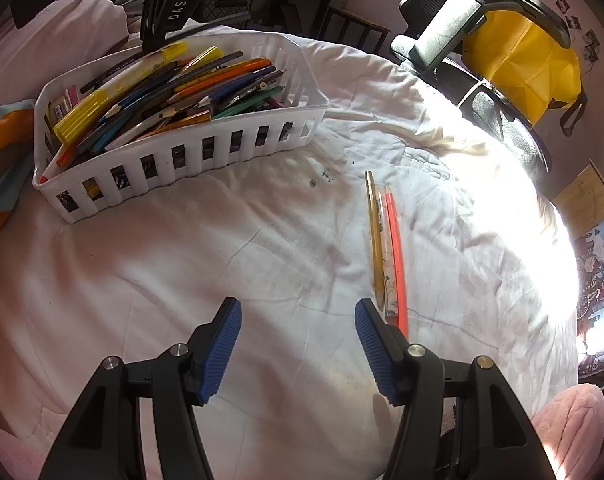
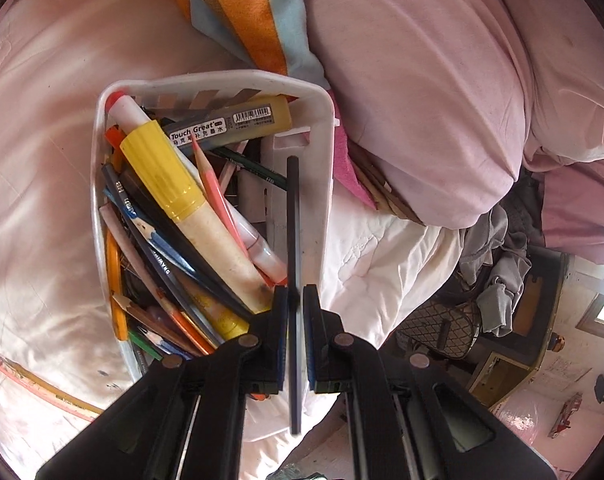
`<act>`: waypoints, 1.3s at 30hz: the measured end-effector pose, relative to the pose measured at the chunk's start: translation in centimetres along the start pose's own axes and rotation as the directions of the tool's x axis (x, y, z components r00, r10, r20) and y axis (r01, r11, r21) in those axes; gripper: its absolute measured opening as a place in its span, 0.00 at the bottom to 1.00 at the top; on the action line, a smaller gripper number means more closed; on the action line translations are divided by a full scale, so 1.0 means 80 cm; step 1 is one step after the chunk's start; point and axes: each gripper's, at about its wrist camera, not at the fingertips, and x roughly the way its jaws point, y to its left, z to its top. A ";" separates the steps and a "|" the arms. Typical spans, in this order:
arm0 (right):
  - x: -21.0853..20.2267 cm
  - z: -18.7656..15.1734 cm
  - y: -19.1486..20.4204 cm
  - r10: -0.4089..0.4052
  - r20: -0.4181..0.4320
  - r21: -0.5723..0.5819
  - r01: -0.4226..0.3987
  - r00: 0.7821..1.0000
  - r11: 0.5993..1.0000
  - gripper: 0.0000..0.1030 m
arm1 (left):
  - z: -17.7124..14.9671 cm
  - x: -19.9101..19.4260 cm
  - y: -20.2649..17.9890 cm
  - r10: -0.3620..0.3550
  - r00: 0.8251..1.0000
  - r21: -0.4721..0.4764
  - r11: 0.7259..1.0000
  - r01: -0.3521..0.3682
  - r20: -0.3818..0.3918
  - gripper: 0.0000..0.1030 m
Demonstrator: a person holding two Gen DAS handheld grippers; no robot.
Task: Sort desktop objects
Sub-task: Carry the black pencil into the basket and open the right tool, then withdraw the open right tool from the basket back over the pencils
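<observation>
A white slotted basket [image 1: 205,156] full of pencils, pens and yellow markers stands on the white bedspread at the upper left of the left wrist view. Three loose pens [image 1: 386,240], yellow, white and red, lie side by side right of centre. My left gripper [image 1: 297,312] is open and empty, its right fingertip [image 1: 366,320] beside the near ends of those pens. My right gripper [image 2: 295,296] is shut on a dark pencil [image 2: 293,220] and holds it over the right side of the basket [image 2: 326,140], pointing along its length. The right gripper also shows above the basket in the left wrist view [image 1: 161,12].
A black office chair with a yellow cloth [image 1: 518,60] stands beyond the bed on the right. Pink pillows [image 2: 442,80] and an orange and blue striped cloth [image 2: 241,12] lie behind the basket. Two loose pens [image 2: 33,384] lie at the lower left of the right wrist view.
</observation>
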 end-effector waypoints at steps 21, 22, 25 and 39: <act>-0.068 -0.111 0.015 -0.108 0.110 0.522 0.035 0.988 0.852 0.08 | -0.001 0.007 -0.008 0.023 1.000 0.057 0.998 -0.023 -0.003 0.59; -0.079 -0.124 0.019 -0.125 0.116 0.572 0.036 0.985 0.820 0.08 | -0.001 0.008 -0.008 0.025 1.000 0.056 0.998 -0.024 -0.007 0.59; -0.112 -0.162 0.037 -0.178 0.121 0.709 0.041 0.977 0.704 0.12 | -0.001 0.010 -0.007 0.031 0.999 0.051 0.998 -0.030 -0.012 0.59; -0.191 -0.302 0.238 -0.203 0.082 0.924 -0.151 0.976 -0.351 0.53 | -0.004 0.006 -0.017 0.071 0.997 0.100 0.992 -0.072 0.012 0.59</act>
